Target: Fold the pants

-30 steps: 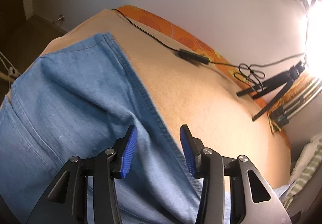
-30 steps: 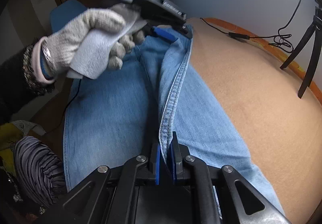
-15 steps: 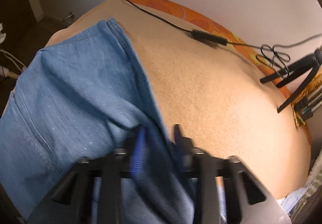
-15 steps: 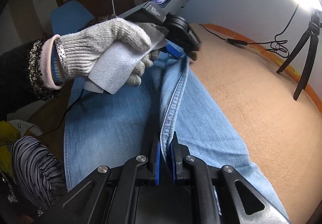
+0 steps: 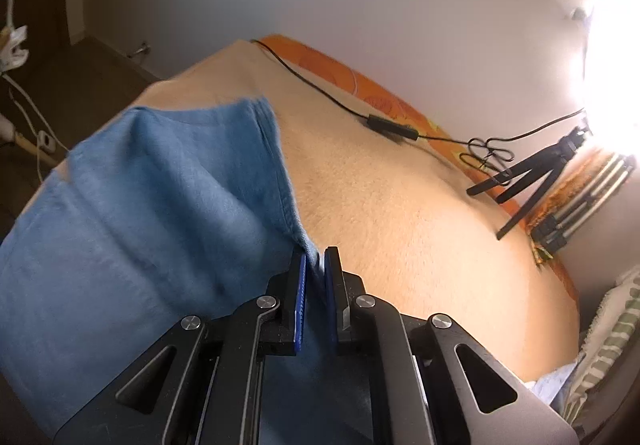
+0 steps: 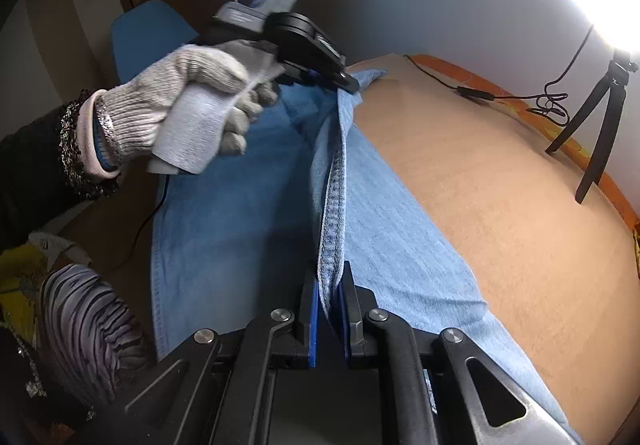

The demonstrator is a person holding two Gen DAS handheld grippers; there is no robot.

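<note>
Blue denim pants [image 6: 248, 213] are stretched lengthwise across the tan bed [image 6: 500, 197], one stitched edge pulled up off the rest of the fabric into a raised ridge. The right gripper [image 6: 329, 285] is clamped onto that seam at the near end, blue pads pressing denim from both sides. At the far end, the left gripper [image 5: 315, 269] has its pads pinched tight on the pants' edge, cloth hanging away to its left. A gloved hand [image 6: 188, 113] grips the left tool's handle above the denim. Beyond, a black cable [image 5: 392, 125] trails over the bed toward a black tripod [image 5: 536, 173] standing near the wall.
</note>
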